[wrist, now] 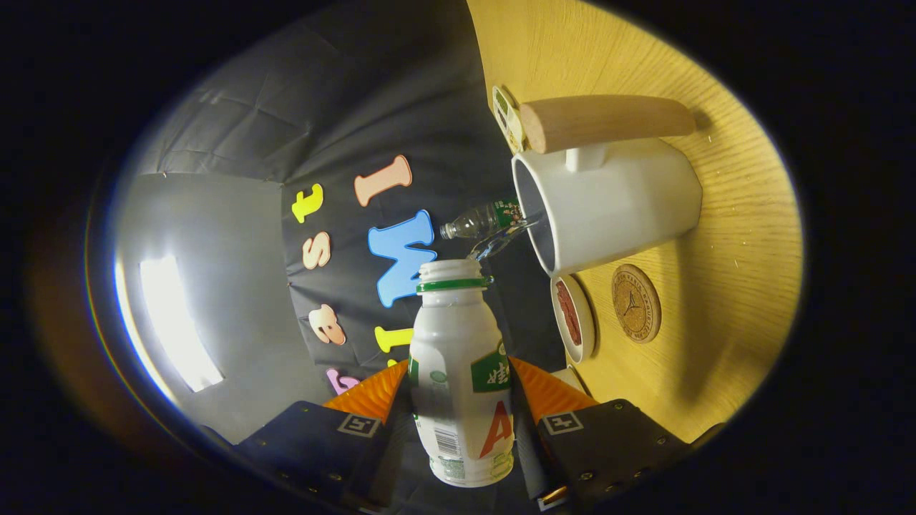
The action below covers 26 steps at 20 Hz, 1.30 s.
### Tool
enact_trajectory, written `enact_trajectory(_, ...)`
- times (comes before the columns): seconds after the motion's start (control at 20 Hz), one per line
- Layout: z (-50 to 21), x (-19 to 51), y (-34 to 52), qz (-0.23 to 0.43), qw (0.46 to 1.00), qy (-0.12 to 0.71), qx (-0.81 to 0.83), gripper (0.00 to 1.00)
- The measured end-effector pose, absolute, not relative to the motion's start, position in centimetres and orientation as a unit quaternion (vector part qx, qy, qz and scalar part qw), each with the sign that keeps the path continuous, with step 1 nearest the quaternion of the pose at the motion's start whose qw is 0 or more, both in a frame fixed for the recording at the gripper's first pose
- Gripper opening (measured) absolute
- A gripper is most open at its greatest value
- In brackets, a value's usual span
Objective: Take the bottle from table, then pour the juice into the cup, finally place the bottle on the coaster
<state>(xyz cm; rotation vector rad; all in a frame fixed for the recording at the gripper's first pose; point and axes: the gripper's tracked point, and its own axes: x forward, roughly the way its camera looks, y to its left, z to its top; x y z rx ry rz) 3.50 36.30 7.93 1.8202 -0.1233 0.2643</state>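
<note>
The gripper (459, 383) is clamped on a white bottle (461, 379), one finger pressing on each side of its body, so the bottle sits squarely between the fingers with its neck pointing away from them. The bottle has a green ring under its open mouth, and no cap is on it. The whole view is rolled over sideways, so the wooden table (744, 236) stands like a wall on one side and the things on it jut out across the picture. Just beyond the bottle's mouth is a white cup (615, 204) with a thick wooden handle (605, 121), its open rim facing toward the bottle; the mouth is near the rim but apart from it. A clear plastic bottle (481, 220) shows past the cup's rim, against the dark cloth wall. Beside the cup on the table lies a round cork coaster (635, 303), bare on top, and next to it, nearer the fingers, a small white dish (572, 317) with something red in it. A small round object (508, 118) with a pale face sits by the end of the handle.
</note>
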Motion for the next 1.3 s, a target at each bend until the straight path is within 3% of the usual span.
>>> enact_trajectory(1.3,8.5,3.7,35.1,0.108,0.578,-0.072,0.805,0.67)
